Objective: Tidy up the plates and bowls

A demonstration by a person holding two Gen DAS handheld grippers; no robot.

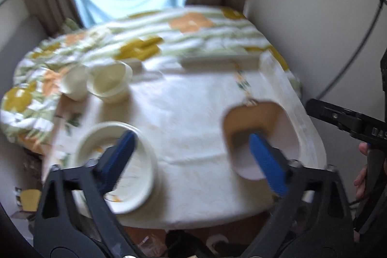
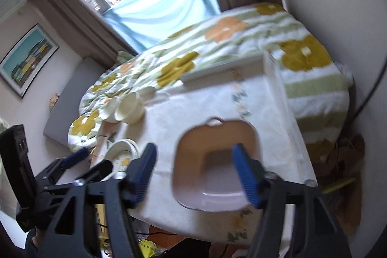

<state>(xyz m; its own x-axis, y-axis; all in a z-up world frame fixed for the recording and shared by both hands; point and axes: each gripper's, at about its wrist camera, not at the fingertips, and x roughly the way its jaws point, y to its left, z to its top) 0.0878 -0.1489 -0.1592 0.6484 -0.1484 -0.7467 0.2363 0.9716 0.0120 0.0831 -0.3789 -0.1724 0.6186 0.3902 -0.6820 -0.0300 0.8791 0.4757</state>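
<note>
Both grippers hang above the near edge of the desk (image 1: 188,108), and both have their jaws spread wide with nothing between them. The left gripper (image 1: 193,158) is over the round plate (image 1: 135,195) at the near left. The right gripper (image 2: 196,175) is over the square pink dish (image 2: 212,137). Two pale bowls (image 1: 110,82) sit together at the far left, beside the flowered bed cover (image 2: 241,45).
</note>
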